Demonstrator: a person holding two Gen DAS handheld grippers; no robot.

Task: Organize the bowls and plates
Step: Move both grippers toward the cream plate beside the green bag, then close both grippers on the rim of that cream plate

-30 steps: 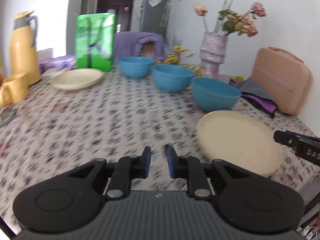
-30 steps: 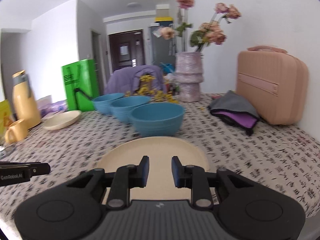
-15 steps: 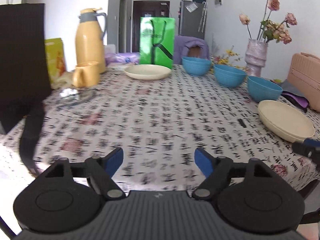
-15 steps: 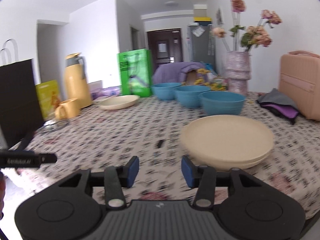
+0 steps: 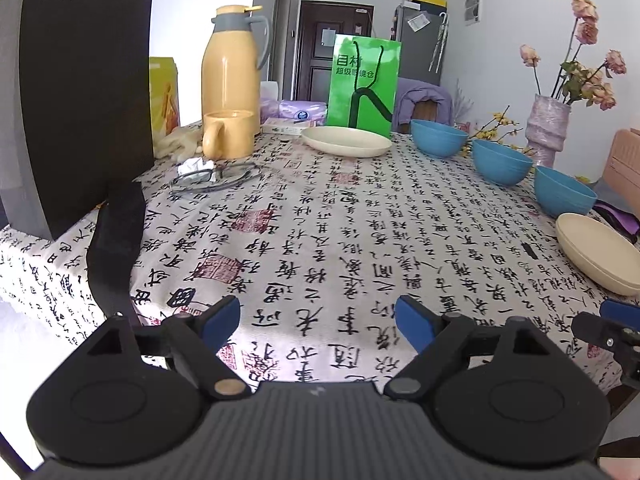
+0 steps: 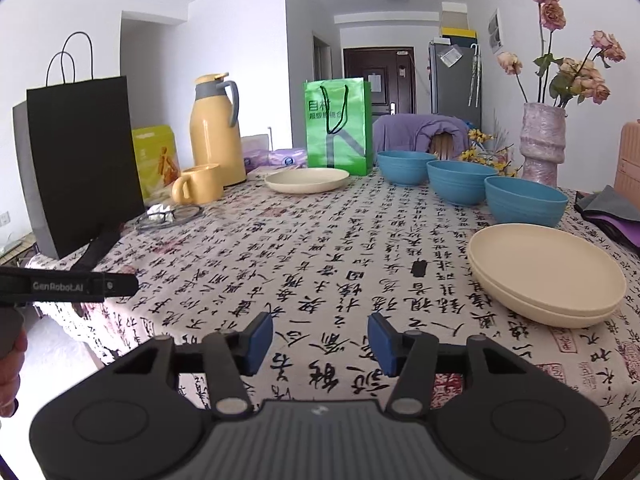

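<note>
The left gripper [image 5: 318, 320] hangs over the near edge of the table [image 5: 320, 240]. Its jaws have just been opening and now stand wide apart with nothing between them. The right gripper [image 6: 320, 338] is over the near edge too. Its jaws have just been opening and stand partly apart, also with nothing in them.

2 cream plates [image 6: 544, 276] sit stacked on the right side of the table. Just behind them, 3 blue bowls [image 6: 460, 182] stand in a row that runs toward the far end. 1 more cream plate [image 6: 307, 180] lies alone at the far end, in front of a green bag [image 6: 338, 120]. A yellow jug [image 6: 216, 128] and a yellow mug [image 6: 200, 189] stand to the left of it. A black bag [image 6: 80, 160] stands on the left edge. A vase [image 6: 542, 144] with flowers stands behind the bowls.
</note>
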